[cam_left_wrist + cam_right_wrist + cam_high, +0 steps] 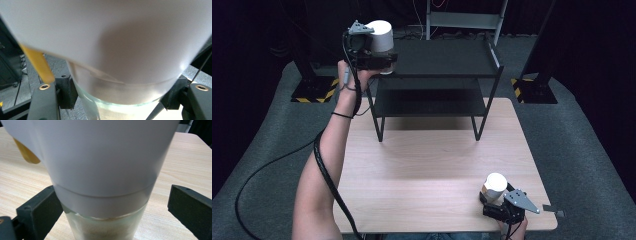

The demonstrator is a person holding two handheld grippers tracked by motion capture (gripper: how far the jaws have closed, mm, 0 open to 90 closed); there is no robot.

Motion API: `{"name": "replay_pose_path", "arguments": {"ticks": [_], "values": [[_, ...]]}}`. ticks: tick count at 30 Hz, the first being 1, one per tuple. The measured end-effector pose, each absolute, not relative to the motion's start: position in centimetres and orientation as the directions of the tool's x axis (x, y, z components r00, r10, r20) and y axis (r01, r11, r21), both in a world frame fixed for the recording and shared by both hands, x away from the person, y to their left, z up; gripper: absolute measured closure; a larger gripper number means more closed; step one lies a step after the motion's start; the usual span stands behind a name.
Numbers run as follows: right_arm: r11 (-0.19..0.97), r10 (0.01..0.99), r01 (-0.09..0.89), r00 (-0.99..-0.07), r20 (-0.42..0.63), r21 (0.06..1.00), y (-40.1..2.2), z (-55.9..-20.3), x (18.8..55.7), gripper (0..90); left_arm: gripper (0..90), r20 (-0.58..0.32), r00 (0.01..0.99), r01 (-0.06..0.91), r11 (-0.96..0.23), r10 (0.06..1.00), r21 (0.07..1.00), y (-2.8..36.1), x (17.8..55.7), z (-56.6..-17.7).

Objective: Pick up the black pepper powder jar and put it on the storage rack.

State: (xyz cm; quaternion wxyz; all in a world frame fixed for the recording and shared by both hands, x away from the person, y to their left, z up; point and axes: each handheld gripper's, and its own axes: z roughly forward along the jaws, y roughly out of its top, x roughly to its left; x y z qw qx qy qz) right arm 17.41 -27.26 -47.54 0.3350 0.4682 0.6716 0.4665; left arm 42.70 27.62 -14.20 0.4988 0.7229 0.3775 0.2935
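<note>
left gripper (384, 62) clamped on raised jar (380, 36) | right gripper (493, 199) jaws apart, flanking table jar (494, 187)

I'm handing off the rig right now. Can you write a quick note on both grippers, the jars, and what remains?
Left gripper: shut on a white-lidded glass jar, raised at the left end of the black shelf rack's top tier.
Right gripper: open, jaws either side of a second white-lidded jar standing on the wooden table, near right.
Done: no jar shelved.
Left: probably shelving both.
</note>
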Motion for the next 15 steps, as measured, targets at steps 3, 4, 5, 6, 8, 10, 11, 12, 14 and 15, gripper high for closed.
{"name": "replay_pose_path", "arguments": {"ticks": [3, 4, 5, 6, 8, 10, 11, 12, 14, 15], "values": [[0.125, 0.942, 0.315, -0.337, -0.013, 0.941, -27.3, -47.6, 17.4, 0.1, 30.5, 0.042, 0.538, 0.264, -0.216, 0.842, 0.94, 27.6, 43.1, -14.1], [0.125, 0.941, 0.315, -0.337, -0.012, 0.941, -27.3, -47.6, 17.4, 0.0, 30.4, 0.04, 0.535, 0.269, -0.215, 0.844, 0.939, 27.6, 43.3, -14.0], [0.126, 0.941, 0.316, -0.337, -0.013, 0.94, -27.3, -47.6, 17.4, 0.0, 30.5, 0.039, 0.532, 0.273, -0.215, 0.846, 0.938, 27.6, 43.4, -14.0], [0.127, 0.941, 0.315, -0.338, -0.013, 0.94, -27.3, -47.6, 17.4, 0.1, 30.5, 0.039, 0.53, 0.275, -0.216, 0.847, 0.937, 27.6, 43.5, -14.0], [0.128, 0.941, 0.314, -0.339, -0.015, 0.941, -27.3, -47.6, 17.4, 0.1, 30.4, 0.038, 0.526, 0.281, -0.216, 0.849, 0.935, 27.5, 43.7, -13.9], [0.127, 0.941, 0.315, -0.339, -0.014, 0.941, -27.3, -47.6, 17.4, 0.1, 30.4, 0.039, 0.524, 0.29, -0.222, 0.851, 0.931, 27.4, 44.0, -13.8], [0.127, 0.941, 0.313, -0.338, -0.015, 0.941, -27.3, -47.6, 17.4, 0.0, 30.5, 0.04, 0.522, 0.295, -0.224, 0.852, 0.929, 27.4, 44.2, -13.8], [0.127, 0.941, 0.314, -0.337, -0.015, 0.941, -27.3, -47.6, 17.4, 0.1, 30.4, 0.038, 0.523, 0.301, -0.226, 0.852, 0.926, 27.3, 44.3, -13.7], [0.127, 0.941, 0.314, -0.338, -0.014, 0.941, -27.3, -47.6, 17.4, 0.0, 30.4, 0.039, 0.52, 0.307, -0.229, 0.853, 0.924, 27.2, 44.5, -13.6], [0.127, 0.941, 0.314, -0.337, -0.014, 0.941, -27.3, -47.6, 17.4, 0.0, 30.4, 0.037, 0.519, 0.31, -0.228, 0.854, 0.923, 27.2, 44.6, -13.6]]}}
